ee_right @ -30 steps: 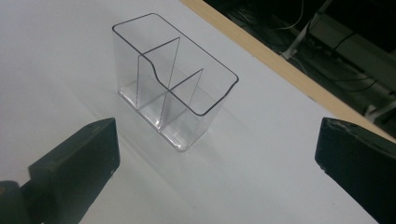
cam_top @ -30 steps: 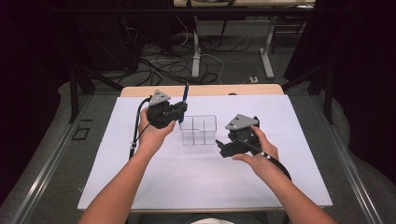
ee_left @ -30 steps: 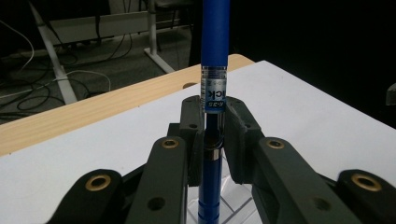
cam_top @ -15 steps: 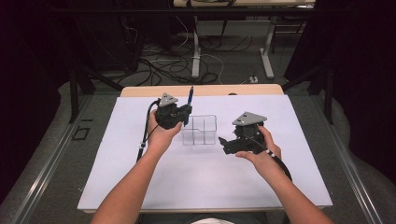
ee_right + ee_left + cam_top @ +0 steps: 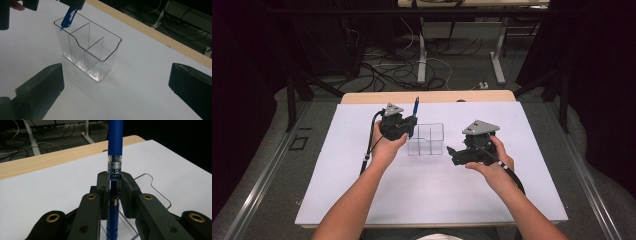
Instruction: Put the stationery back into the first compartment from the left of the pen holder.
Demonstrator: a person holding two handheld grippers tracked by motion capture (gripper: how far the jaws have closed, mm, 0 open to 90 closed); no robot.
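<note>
Gripping tight, the left gripper (image 5: 113, 195) has its two matte black jaws clamped on a blue pen (image 5: 114, 157), which stands upright between them. Each jaw is a blocky plastic link with brass-coloured bushings at the pivots. The pen's upper barrel is smooth, opaque blue; below it comes a short clear section with a white and blue label, where only the letters "ck" and some tiny print too small to read can be made out. A thin metal ring circles the barrel lower down, between the pads.

From the high view the left gripper (image 5: 404, 125) sits at the left end of a clear organiser box (image 5: 426, 139), with the pen (image 5: 415, 107) rising above it. The right gripper view shows the pen's blue clip end (image 5: 68, 18) at the rim of the box's far end compartment; whether it touches the wall I cannot tell.

That organiser (image 5: 86, 47) is thin, glossy, see-through plastic, roughly rectangular with rounded corners and a dipped front rim, split by upright dividers into several compartments. It stands on a white sheet (image 5: 437, 185) covering a pale wooden table (image 5: 427, 96).

Held just right of the box in the high view, the right gripper (image 5: 457, 155) has its jaws spread wide apart, holding nothing, with the box well ahead of them.
</note>
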